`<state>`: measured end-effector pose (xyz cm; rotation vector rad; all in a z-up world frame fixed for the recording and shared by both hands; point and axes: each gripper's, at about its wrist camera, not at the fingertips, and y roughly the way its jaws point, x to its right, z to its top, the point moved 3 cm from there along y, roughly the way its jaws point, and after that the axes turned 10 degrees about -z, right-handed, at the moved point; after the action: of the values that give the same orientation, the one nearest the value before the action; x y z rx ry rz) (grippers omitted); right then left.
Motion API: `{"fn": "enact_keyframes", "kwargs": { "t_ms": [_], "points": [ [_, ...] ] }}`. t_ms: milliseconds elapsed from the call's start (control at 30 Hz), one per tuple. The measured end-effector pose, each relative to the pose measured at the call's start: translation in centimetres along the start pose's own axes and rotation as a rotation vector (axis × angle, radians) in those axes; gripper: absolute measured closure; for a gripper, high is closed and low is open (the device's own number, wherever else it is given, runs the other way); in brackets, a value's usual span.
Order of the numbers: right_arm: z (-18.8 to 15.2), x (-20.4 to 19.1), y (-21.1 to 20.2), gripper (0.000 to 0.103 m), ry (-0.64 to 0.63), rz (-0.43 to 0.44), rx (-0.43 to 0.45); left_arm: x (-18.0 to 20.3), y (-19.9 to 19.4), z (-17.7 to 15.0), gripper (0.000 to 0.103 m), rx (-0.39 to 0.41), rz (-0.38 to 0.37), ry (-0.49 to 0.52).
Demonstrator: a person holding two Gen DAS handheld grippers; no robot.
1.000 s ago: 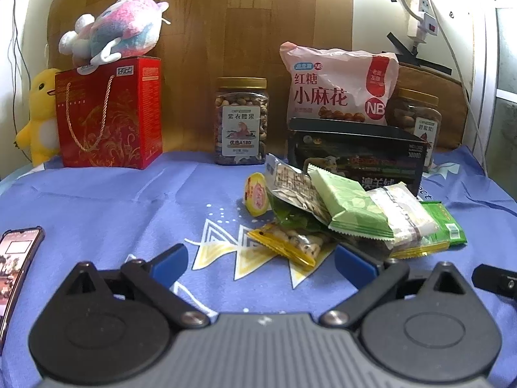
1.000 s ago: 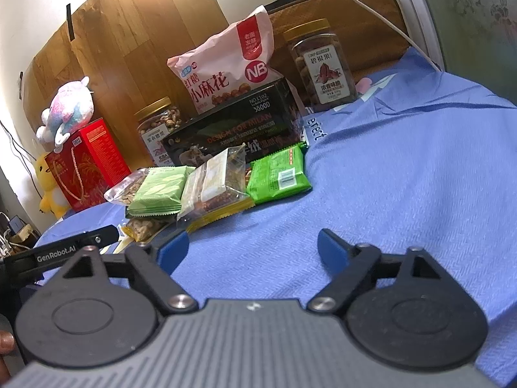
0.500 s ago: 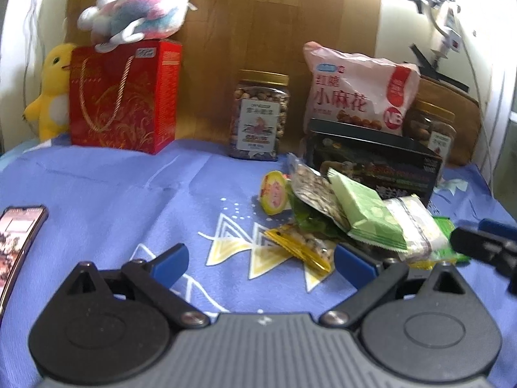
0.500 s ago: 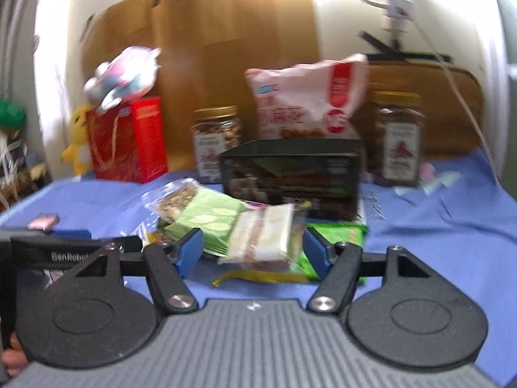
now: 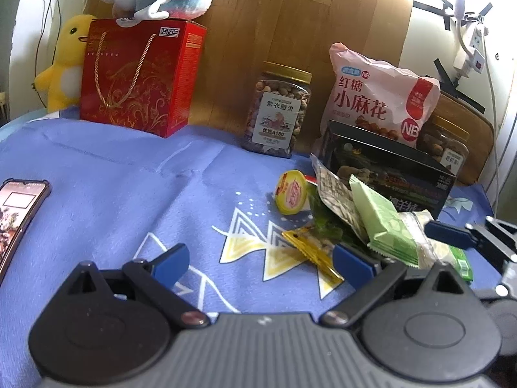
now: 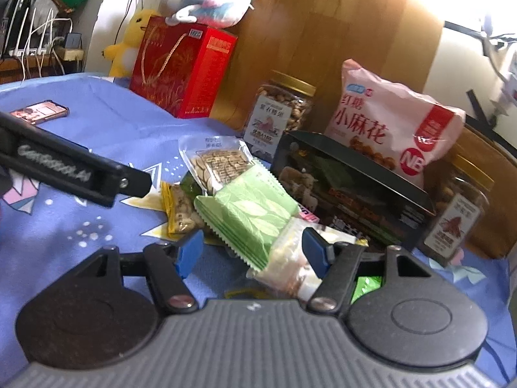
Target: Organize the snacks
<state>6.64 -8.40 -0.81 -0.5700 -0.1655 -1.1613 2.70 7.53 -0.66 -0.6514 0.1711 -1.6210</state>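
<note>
Snacks [image 6: 248, 207] pile mid-frame; right gripper [image 6: 253, 252], jaws narrowing, straddles green packet [image 6: 255, 213]; left gripper [image 5: 258, 260] gapes empty.

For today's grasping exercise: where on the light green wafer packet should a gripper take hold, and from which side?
Grip the light green wafer packet across its flat body near the serrated near end, coming from the front. It lies on top of the pile, tilted, with that end free; the right gripper already straddles it.
</note>
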Motion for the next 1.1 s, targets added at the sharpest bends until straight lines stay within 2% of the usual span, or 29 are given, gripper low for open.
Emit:
{"fn": "enact_keyframes", "kwargs": {
  "t_ms": [33, 67, 100, 133, 167, 267, 400, 500, 600, 800, 1100],
  "points": [
    [0.1, -0.1, 0.2, 0.034, -0.006, 0.0, 0.006, 0.0, 0.0, 0.0, 0.004, -0.001, 0.0, -0.002],
    [0.2, -0.2, 0.4, 0.04, -0.012, -0.001, 0.011, 0.0, 0.0, 0.0, 0.004, -0.001, 0.001, -0.004],
    [0.3, -0.3, 0.5, 0.047, -0.015, 0.0, 0.012, -0.1, 0.0, 0.0, 0.004, -0.001, 0.0, -0.005],
    [0.4, -0.2, 0.7, 0.059, -0.011, -0.008, 0.009, -0.1, 0.0, 0.0, 0.004, -0.002, 0.0, -0.006],
    [0.4, -0.1, 0.7, 0.062, 0.003, -0.009, 0.009, -0.1, 0.1, 0.0, 0.004, -0.002, 0.0, -0.006],
    [0.1, 0.1, -0.6, 0.064, 0.031, -0.002, 0.022, -0.1, 0.1, 0.0, 0.004, 0.0, -0.002, -0.006],
    [-1.0, -0.2, -4.0, 0.066, 0.005, 0.01, 0.057, -0.2, 0.1, 0.0, 0.004, -0.003, -0.006, -0.013],
    [-2.2, -0.7, -6.5, 0.066, -0.035, 0.037, 0.053, -0.3, 0.2, 0.0, 0.004, -0.009, -0.013, -0.019],
    [-3.3, -0.7, -8.0, 0.066, -0.039, 0.029, 0.048, -0.3, 0.3, 0.0, 0.004, -0.016, -0.018, -0.018],
    [-3.9, 0.3, -7.8, 0.066, 0.06, 0.016, 0.016, 0.0, 0.4, -0.1, 0.004, -0.028, -0.023, -0.002],
    [-4.2, -0.5, -7.8, 0.066, 0.062, 0.019, 0.015, 0.4, 0.3, -0.2, 0.003, -0.044, -0.087, 0.015]
  ]
}}
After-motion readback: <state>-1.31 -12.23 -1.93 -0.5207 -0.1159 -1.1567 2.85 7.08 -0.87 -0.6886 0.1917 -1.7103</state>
